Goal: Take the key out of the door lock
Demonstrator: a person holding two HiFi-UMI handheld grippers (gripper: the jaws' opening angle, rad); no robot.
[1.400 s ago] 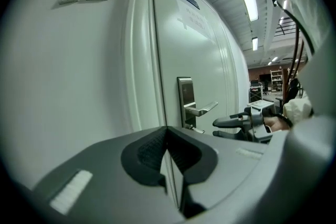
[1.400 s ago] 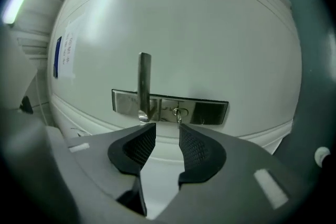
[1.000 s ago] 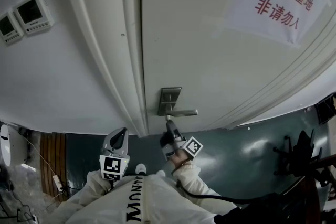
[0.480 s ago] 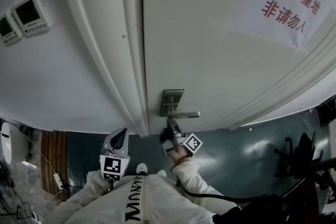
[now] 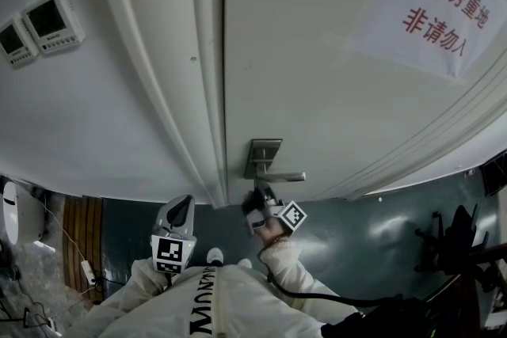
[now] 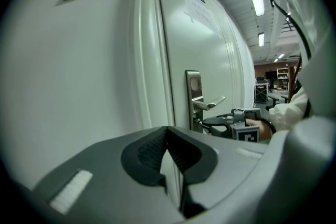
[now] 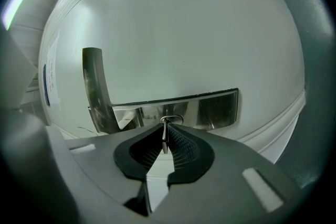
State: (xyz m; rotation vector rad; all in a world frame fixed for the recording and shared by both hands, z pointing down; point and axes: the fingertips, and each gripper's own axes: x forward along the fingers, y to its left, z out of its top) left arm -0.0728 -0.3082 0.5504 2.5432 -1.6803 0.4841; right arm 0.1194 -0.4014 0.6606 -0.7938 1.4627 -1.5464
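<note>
Closing on the key (image 7: 165,135): the right hand-held gripper (image 7: 165,128), whose jaws stood wide a second ago, is narrowing. Its ribbed pads now meet the flat key head, which projects from the steel lock plate (image 7: 205,108) below the lever handle (image 5: 287,176) of the door (image 5: 317,59). The key is still seated in the lock. The left hand-held gripper (image 6: 168,132) hangs well back, jaws together on nothing. With the grip forming, a straight outward pull looks to be next.
</note>
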